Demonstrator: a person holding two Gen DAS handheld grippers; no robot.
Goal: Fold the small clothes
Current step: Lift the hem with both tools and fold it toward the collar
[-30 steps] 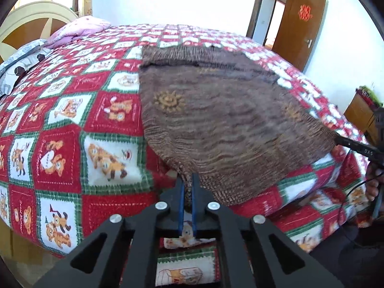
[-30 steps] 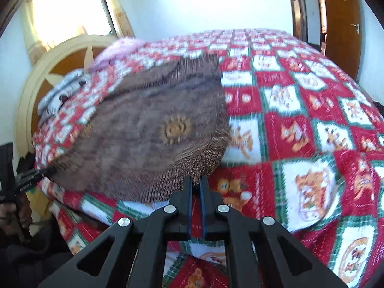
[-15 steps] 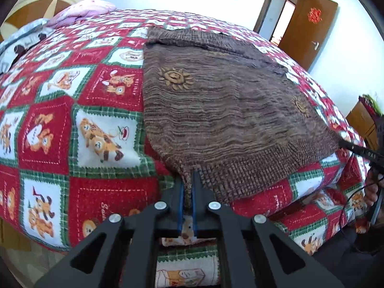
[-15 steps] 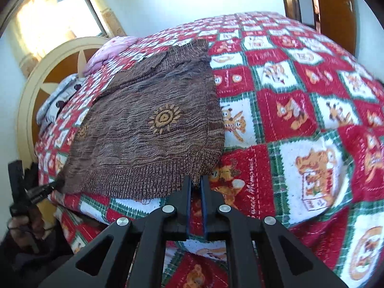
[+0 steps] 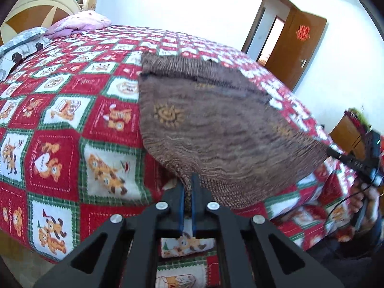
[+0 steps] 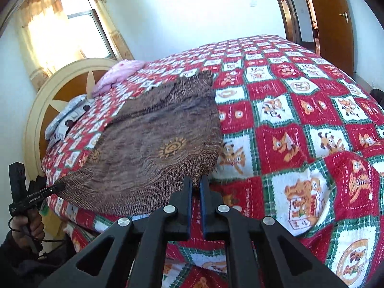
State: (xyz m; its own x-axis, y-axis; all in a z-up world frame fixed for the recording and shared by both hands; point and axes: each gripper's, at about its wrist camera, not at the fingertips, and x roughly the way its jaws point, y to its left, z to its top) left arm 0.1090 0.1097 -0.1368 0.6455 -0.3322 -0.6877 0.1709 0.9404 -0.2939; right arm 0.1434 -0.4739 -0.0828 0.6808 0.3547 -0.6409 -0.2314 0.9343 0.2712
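Brown sweater (image 5: 216, 129) coarse knit (ribbed hem); quilt (image 5: 72, 124) stitched cotton.

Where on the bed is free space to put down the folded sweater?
The quilt is bare between the sweater and the door side, and also between the sweater and the pillows. The near edge is crowded: the left gripper and right gripper hold the hem there.

Each hand-held gripper (image 5: 188, 184) (image 6: 196, 187) is black, with blue-lined fingers, triangular cut-outs and silver screws; the far one carries white lettering, a black cable trailing past a dark sleeve (image 6: 14, 247).
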